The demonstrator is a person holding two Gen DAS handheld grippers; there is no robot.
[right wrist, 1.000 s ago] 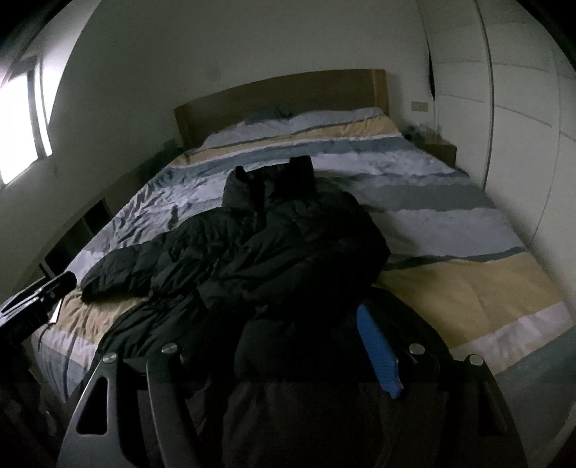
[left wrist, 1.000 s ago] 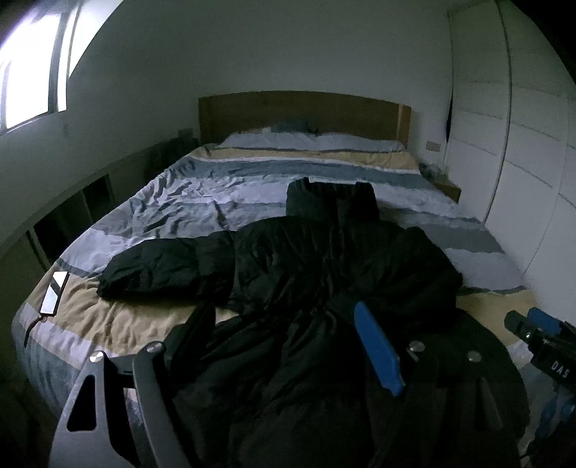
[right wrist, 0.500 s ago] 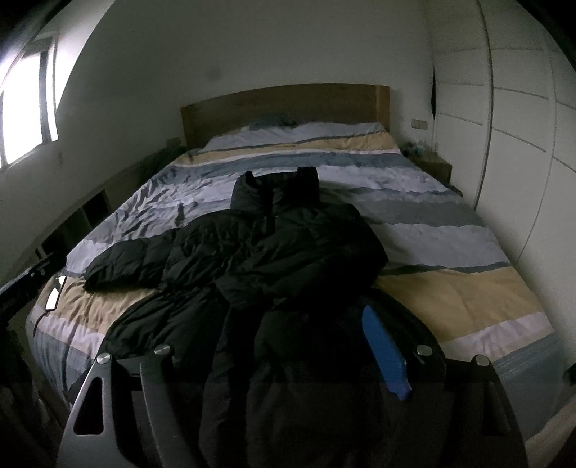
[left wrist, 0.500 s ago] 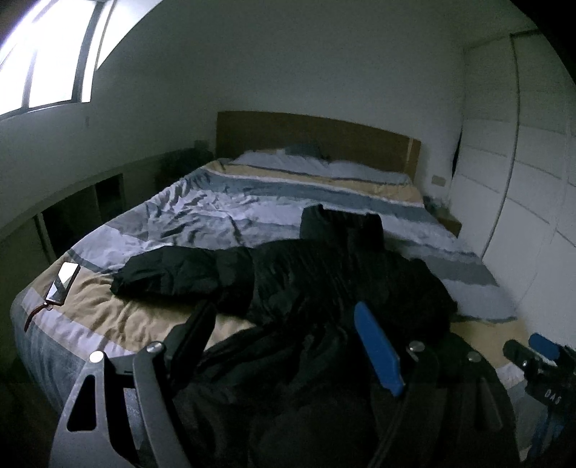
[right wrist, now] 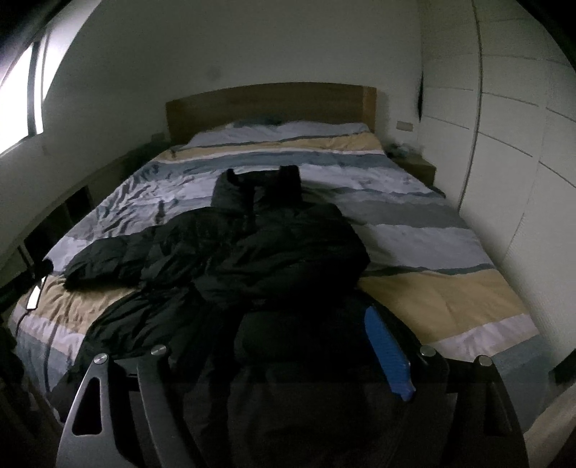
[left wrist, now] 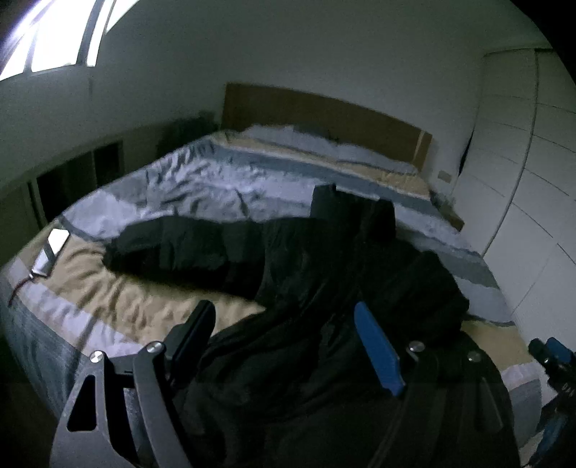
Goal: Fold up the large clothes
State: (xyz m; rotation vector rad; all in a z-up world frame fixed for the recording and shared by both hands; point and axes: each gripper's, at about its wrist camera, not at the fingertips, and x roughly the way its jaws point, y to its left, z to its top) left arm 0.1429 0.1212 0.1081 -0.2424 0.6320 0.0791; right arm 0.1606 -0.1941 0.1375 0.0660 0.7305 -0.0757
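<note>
A large black puffer jacket [left wrist: 324,273] lies spread on the striped bed, collar toward the headboard, one sleeve [left wrist: 172,248] stretched left. It also shows in the right wrist view [right wrist: 273,259]. My left gripper [left wrist: 284,334] is open above the jacket's crumpled lower hem near the foot of the bed. My right gripper [right wrist: 273,345] is open over the hem's right part; its left finger is hidden against the dark cloth. Neither holds the cloth.
The bed [right wrist: 432,295] has a striped blue, grey and tan duvet and a wooden headboard [right wrist: 270,104]. A phone [left wrist: 54,248] lies on the bed's left edge. White wardrobe doors [right wrist: 522,180] stand on the right. A window [left wrist: 54,32] is at upper left.
Both grippers have pulled back and risen a little from the bed. The left view has swung left and is blurred. The jacket lies as before.
</note>
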